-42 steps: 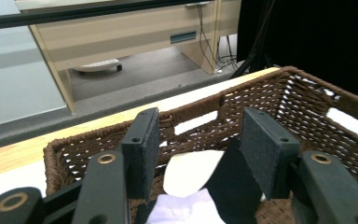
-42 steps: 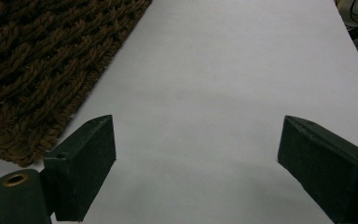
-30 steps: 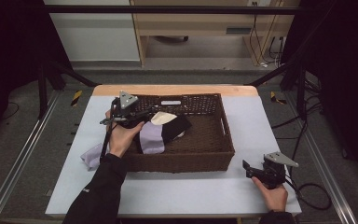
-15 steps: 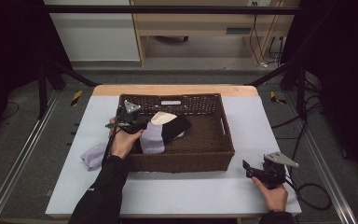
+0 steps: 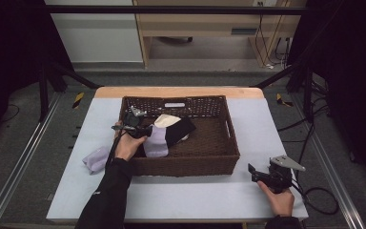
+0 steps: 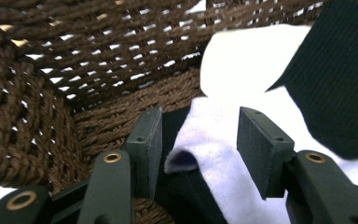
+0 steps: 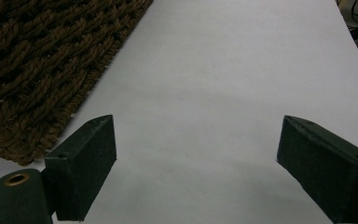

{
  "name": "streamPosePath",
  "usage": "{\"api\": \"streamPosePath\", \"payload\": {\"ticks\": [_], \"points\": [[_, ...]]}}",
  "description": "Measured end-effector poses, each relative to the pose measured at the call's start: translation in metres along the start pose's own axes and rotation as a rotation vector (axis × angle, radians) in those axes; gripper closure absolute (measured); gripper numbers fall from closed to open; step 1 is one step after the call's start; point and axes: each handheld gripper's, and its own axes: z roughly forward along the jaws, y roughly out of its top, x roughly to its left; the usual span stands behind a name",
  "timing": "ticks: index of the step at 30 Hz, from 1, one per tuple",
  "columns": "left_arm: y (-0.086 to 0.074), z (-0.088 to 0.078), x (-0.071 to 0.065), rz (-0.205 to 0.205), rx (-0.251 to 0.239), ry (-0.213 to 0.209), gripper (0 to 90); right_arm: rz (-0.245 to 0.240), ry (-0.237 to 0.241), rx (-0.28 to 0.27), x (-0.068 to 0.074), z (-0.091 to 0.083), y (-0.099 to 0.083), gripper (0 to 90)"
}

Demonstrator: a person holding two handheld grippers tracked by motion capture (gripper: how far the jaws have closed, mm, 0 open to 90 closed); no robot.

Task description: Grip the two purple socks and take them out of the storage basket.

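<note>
My left gripper (image 6: 198, 140), jaws apart, straddles the lavender sock (image 6: 223, 154) running lengthwise between them; my right gripper (image 7: 196, 163) rests wide open, well apart.

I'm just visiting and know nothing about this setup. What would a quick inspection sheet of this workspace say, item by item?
Surface: table under a pale sheet, wooden edge at the far side.
Job's things: brown wicker basket holding a lavender sock, a black cloth and a cream piece; a second lavender sock lies on the sheet left of the basket.
Clutter: nothing seen.
Grippers: left tongs open inside the basket, jaws either side of the sock's edge; right tongs open over bare sheet near the basket's corner.
Cables: black cable trails from the right tongs; more wires at the back right.
Surroundings: dark frame, grey floor, wooden furniture behind.
</note>
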Motion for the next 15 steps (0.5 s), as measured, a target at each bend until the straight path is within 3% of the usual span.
{"api": "streamPosePath", "payload": {"ticks": [4, 13, 15], "points": [[-0.0003, 0.0007, -0.0008, 0.015, 0.013, -0.009, 56.5, 0.005, 0.003, 0.0, 0.0004, -0.0004, 0.0001, 12.1], [-0.0005, -0.0008, -0.0037, 0.026, 0.061, -0.027, 83.7, 0.0, 0.0, -0.002, 0.0003, -0.0003, -0.0001, 12.1], [0.0001, -0.0027, -0.0044, 0.025, 0.063, -0.029, 85.9, -0.001, -0.002, -0.004, 0.0002, -0.0003, -0.0001, 12.1]]}}
